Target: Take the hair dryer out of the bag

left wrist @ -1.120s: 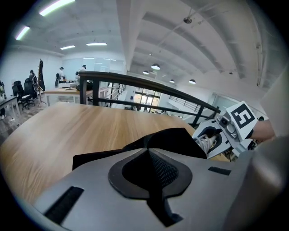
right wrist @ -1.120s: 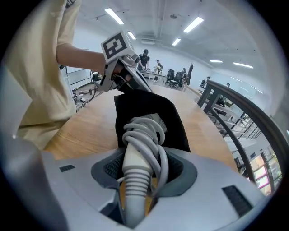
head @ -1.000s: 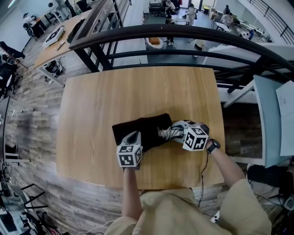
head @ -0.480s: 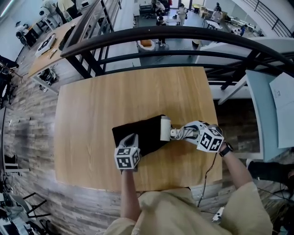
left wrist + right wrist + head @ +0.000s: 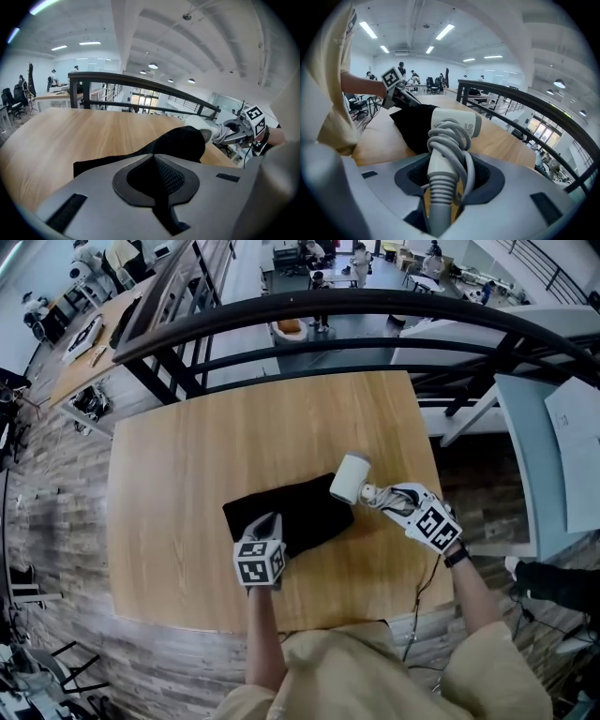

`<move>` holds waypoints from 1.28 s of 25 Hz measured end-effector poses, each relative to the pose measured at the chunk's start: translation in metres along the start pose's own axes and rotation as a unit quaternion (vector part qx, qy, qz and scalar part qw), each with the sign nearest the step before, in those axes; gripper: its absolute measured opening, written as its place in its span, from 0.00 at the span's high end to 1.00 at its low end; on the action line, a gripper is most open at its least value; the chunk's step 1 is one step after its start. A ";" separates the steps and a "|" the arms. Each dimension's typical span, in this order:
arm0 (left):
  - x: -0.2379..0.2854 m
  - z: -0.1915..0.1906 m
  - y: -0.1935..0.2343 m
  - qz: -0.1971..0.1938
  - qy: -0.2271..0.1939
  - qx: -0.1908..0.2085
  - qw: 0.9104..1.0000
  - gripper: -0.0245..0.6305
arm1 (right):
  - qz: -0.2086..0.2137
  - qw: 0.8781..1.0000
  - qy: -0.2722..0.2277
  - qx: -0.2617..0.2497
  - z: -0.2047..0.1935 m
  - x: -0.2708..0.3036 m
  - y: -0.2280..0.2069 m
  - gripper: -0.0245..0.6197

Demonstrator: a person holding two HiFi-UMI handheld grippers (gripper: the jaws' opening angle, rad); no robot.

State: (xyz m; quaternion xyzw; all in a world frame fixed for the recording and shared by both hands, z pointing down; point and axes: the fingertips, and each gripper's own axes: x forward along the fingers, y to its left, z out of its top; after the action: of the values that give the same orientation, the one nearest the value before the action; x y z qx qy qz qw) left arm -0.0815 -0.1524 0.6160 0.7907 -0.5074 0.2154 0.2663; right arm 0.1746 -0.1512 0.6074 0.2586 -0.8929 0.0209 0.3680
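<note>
Head view first: the dryer [image 5: 352, 478] looks to be out of the bag [image 5: 295, 510] already, sitting just past the bag's far right corner, so I'd call the pull-out basically done. My left hand-held gripper [image 5: 269, 521] is at the bag's near edge and my right hand-held gripper [image 5: 377, 495] has the dryer by its handle. The wooden tabletop [image 5: 187, 474] has nothing else on it. A dark railing [image 5: 328, 306] runs along its far edge, and beyond that you look down onto a lower floor with desks and people. Left gripper view: jaws are closed with black bag fabric pinched between them, pinning the bag flat while the dryer shows just beyond its humped end. Right gripper view: jaws are clamped on the dryer's handle, with the cord [image 5: 452, 136] wound round it and the body pointing away from me, bag lying behind it. Next I reckon I just need to set the dryer down on bare wood well clear of the bag, easing it so the cord doesn't unwind, then let go.
</note>
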 end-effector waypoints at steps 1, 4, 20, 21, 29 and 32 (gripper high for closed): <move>0.000 0.000 0.000 -0.001 0.000 0.000 1.000 0.94 | -0.015 1.000 -0.002 0.010 -0.002 0.003 -0.002 0.68; 0.002 0.001 0.000 -0.003 0.000 0.001 1.000 0.94 | -0.062 0.997 -0.011 0.047 -0.008 0.014 -0.010 0.68; 0.010 -0.011 -0.007 -0.004 0.011 0.007 1.000 0.94 | -0.259 0.942 -0.002 0.211 -0.050 0.072 -0.030 0.68; 0.011 -0.012 -0.008 -0.005 0.012 0.009 1.000 0.94 | -0.263 0.939 0.003 0.220 -0.055 0.074 -0.030 0.68; 0.021 -0.021 -0.011 -0.017 0.028 0.027 0.999 0.93 | -0.249 0.929 0.032 0.272 -0.069 0.085 -0.024 0.62; 0.019 -0.018 -0.017 -0.025 0.020 0.040 0.999 0.75 | -0.243 0.935 0.045 0.254 -0.076 0.078 -0.018 0.59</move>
State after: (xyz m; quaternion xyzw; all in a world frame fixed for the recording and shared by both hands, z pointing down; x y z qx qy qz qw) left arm -0.0595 -0.1484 0.6378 0.8085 -0.4731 0.2451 0.2499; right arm 0.1856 -0.1840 0.7118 0.5516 -0.7502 0.1686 0.3234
